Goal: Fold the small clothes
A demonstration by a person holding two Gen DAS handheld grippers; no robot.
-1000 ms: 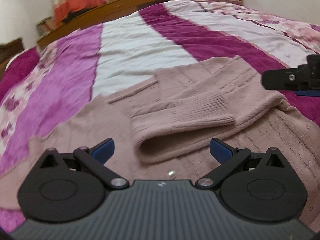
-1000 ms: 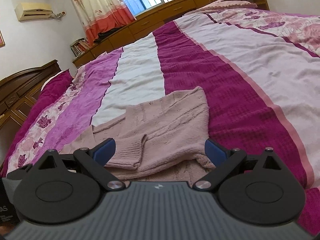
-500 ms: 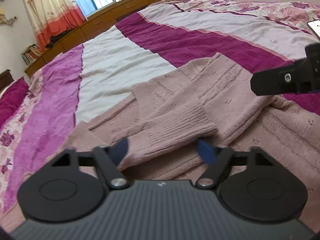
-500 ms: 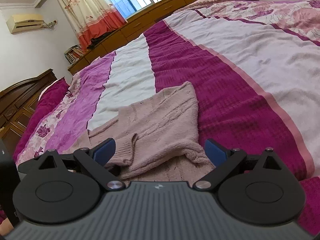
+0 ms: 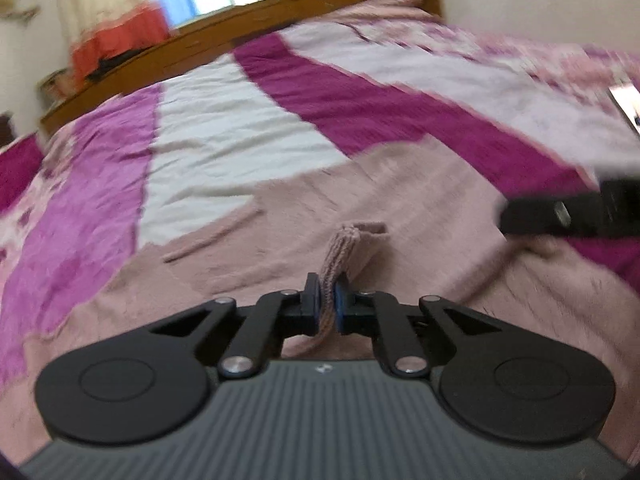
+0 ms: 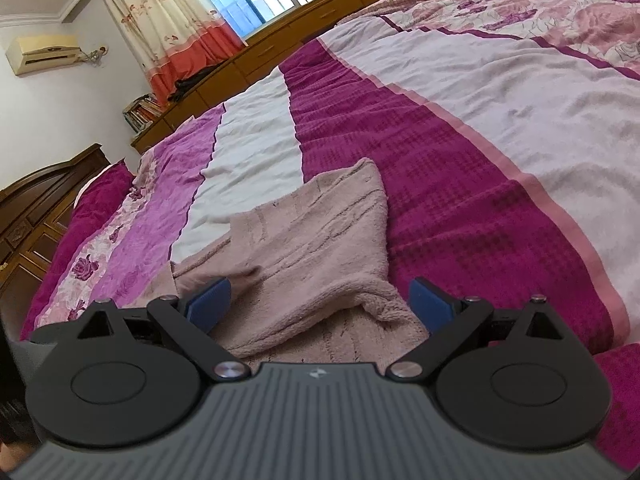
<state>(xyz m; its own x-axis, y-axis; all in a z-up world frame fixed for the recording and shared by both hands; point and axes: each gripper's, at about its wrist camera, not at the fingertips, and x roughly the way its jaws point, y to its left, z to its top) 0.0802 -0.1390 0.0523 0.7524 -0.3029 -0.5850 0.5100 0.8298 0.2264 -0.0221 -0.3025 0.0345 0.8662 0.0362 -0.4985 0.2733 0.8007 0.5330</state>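
A dusty pink knitted sweater (image 5: 400, 200) lies spread on the striped bed; it also shows in the right wrist view (image 6: 320, 240), with one part folded over the body. My left gripper (image 5: 328, 304) is shut on the ribbed sleeve cuff (image 5: 340, 256) and holds it up off the sweater. My right gripper (image 6: 320, 304) is open and empty, its blue pads on either side of the sweater's folded right edge. One black finger of the right gripper (image 5: 560, 212) shows at the right of the left wrist view.
The bedspread (image 6: 440, 140) has magenta, white and pink stripes and stretches far ahead. A wooden cabinet (image 6: 320, 12) runs along the far wall under a window with curtains. A dark wooden headboard (image 6: 36, 208) stands at the left.
My left gripper has closed on the sleeve cuff and lifted it; it was open a second ago. The left view is now motion-blurred. The right gripper stays open, shifted slightly.
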